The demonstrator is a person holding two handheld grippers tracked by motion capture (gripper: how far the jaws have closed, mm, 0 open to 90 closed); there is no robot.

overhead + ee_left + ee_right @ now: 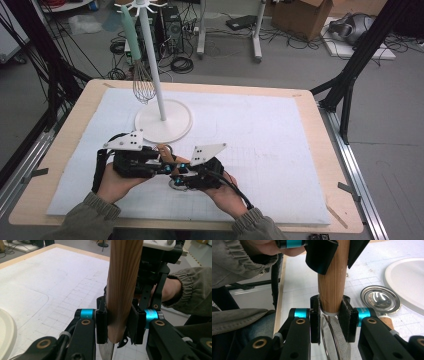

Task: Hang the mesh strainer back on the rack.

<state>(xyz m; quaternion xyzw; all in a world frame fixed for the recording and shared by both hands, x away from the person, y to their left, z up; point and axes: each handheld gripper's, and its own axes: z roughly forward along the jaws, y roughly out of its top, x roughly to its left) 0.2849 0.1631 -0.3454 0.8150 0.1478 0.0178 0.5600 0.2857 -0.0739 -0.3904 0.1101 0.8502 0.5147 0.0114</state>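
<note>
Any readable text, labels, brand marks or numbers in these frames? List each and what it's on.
None readable.
Wooden handle clamped in both tools: bare grain, no mark.
White mat: faint printed grid and curved outlines, no figures legible.
Cardboard box on the floor: any print is too small and blurred to read.
Metal ladle bowl and white stand base: no lettering visible.

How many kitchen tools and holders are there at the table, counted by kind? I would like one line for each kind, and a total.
Wire whisk with mint-green handle: 1
Wire-mesh strainer with wooden handle: 1
Shiny round metal ladle with wooden handle: 1
White hook stand with round base: 1
Total: 4
</note>
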